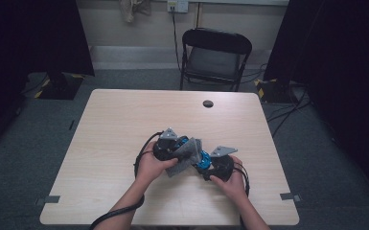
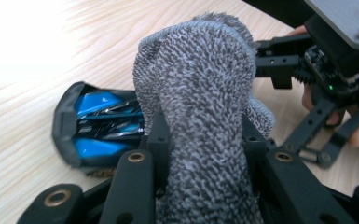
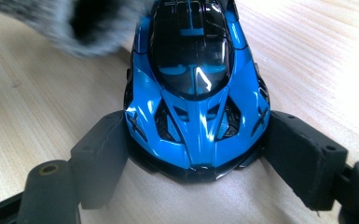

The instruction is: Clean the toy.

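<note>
A blue and black toy car (image 3: 196, 88) lies on the light wooden table (image 1: 124, 124), its pointed end toward me between the pads of my right gripper (image 3: 196, 154). Both pads press its sides, so that gripper is shut on the car. My left gripper (image 2: 203, 135) is shut on a bunched grey terry cloth (image 2: 200, 93), which rises above its jaws. In the left gripper view the car (image 2: 100, 123) lies just left of the cloth. From above, the cloth (image 1: 187, 155) hangs over the car (image 1: 202, 160), with the left gripper (image 1: 182, 149) and right gripper (image 1: 205, 162) close together.
A black folding chair (image 1: 214, 55) stands beyond the table's far edge. A round cable hole (image 1: 208, 103) sits near the far middle of the tabletop. Cables run across the floor at the right, and dark curtains hang on both sides.
</note>
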{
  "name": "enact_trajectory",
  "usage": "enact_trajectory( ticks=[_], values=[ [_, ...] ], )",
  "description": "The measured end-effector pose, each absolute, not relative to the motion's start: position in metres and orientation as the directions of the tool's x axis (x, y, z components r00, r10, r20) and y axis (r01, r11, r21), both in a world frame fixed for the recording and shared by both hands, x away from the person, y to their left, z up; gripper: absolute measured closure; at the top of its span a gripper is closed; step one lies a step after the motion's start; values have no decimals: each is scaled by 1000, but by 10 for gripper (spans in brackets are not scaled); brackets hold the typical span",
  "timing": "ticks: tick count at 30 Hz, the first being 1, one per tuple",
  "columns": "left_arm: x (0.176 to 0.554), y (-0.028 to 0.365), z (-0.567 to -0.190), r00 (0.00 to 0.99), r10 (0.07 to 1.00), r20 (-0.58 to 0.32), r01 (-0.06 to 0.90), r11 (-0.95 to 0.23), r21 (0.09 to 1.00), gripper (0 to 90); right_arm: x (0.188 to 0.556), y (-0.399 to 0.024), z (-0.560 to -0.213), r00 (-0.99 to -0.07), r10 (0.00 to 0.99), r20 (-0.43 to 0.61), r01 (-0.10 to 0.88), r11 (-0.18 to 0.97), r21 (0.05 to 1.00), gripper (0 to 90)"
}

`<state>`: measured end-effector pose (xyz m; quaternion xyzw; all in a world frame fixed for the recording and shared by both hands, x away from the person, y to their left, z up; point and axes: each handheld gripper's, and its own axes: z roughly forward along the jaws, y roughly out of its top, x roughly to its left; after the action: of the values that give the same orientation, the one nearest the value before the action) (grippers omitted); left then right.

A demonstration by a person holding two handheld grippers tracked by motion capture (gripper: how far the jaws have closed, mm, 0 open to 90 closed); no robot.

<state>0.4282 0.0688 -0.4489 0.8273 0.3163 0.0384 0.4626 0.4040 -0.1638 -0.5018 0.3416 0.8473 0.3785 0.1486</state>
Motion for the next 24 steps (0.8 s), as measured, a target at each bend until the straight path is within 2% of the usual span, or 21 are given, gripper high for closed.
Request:
enact_trajectory(
  ticks=[16, 19, 24],
  values=[
    [434, 24, -463, 821, 540, -184, 452, -419, 787, 661, 404, -164, -502, -722, 692, 5, 466, 481, 742, 227],
    [433, 18, -466, 832, 536, -144, 431, -460, 776, 655, 404, -164, -502, -722, 691, 5, 466, 481, 742, 228],
    [430, 18, -471, 844, 518, -139, 407, -450, 795, 546, 404, -164, -502, -722, 691, 5, 466, 481, 742, 227]
  ],
)
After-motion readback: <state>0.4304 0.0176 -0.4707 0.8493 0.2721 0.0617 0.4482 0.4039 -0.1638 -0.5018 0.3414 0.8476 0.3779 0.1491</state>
